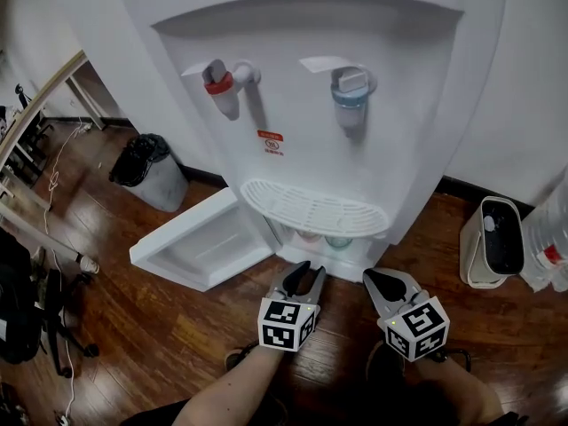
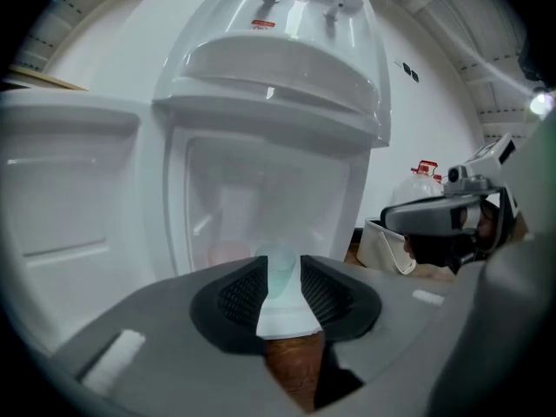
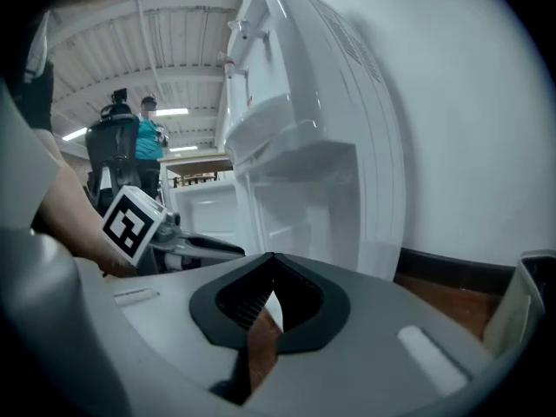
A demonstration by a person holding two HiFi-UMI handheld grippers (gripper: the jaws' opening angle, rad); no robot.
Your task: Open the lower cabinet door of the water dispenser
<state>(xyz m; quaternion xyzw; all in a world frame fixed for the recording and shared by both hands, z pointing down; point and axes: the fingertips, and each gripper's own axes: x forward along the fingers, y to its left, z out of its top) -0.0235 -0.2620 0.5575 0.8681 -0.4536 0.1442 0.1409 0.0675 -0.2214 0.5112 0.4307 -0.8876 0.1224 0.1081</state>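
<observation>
The white water dispenser [image 1: 355, 149] stands against the wall. Its lower cabinet door [image 1: 200, 247] is swung wide to the left, so the compartment [image 1: 324, 238] is exposed with a pink and a teal cup inside. My left gripper [image 1: 308, 272] hovers low in front of that opening, open, with nothing between its jaws. In the left gripper view the teal cup [image 2: 280, 268] shows beyond the left gripper [image 2: 282, 276], with the door [image 2: 69, 189] at the left. My right gripper [image 1: 377, 278] is beside it on the right, shut and empty, with the tips meeting in the right gripper view [image 3: 268, 263].
A drip tray [image 1: 315, 209] juts out above the compartment, under a red tap [image 1: 222, 85] and a blue tap [image 1: 352, 91]. A black-bagged bin [image 1: 146, 171] stands at the left. A small white appliance [image 1: 493, 242] and a water bottle [image 1: 550, 238] stand at the right. The floor is dark wood.
</observation>
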